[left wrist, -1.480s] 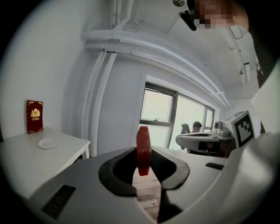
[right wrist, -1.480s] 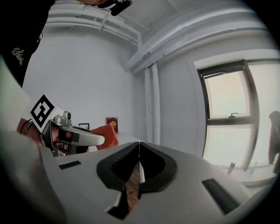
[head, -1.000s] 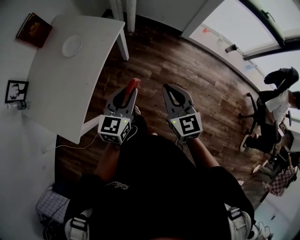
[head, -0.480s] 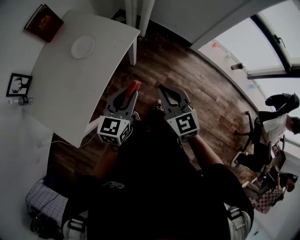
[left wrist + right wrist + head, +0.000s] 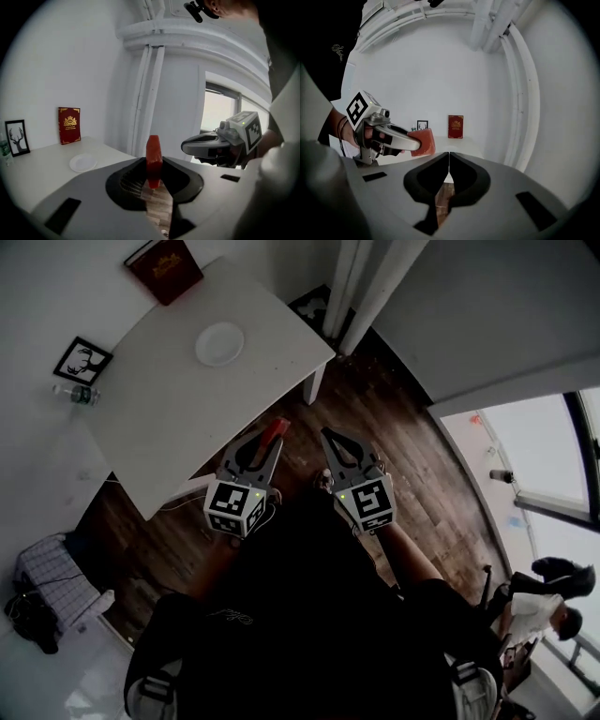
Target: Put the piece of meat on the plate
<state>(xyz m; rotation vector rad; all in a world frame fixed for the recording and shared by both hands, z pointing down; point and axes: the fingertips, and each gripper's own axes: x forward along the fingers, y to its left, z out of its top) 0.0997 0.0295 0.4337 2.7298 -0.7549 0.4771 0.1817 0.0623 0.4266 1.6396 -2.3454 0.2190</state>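
Observation:
A red slab of meat (image 5: 153,160) stands upright between the jaws of my left gripper (image 5: 271,435), which is shut on it; it also shows as a red tip (image 5: 273,431) just off the table's near edge and as a reddish block (image 5: 423,142) in the right gripper view. A small white plate (image 5: 220,343) lies on the white table (image 5: 159,418), far from both grippers; it appears again as a pale disc (image 5: 83,162). My right gripper (image 5: 329,438) is shut with nothing in it, hanging over the wooden floor beside the left one.
A red book (image 5: 166,264) leans at the table's far corner, with a framed deer picture (image 5: 81,359) and a water bottle (image 5: 75,393) along the wall side. White pipes (image 5: 366,287) rise behind the table. A seated person (image 5: 548,601) is far right.
The view has swung so the table and plate now sit more central and ahead. Both grippers have shifted across the floor toward the table's edge, the meat still held in the left.

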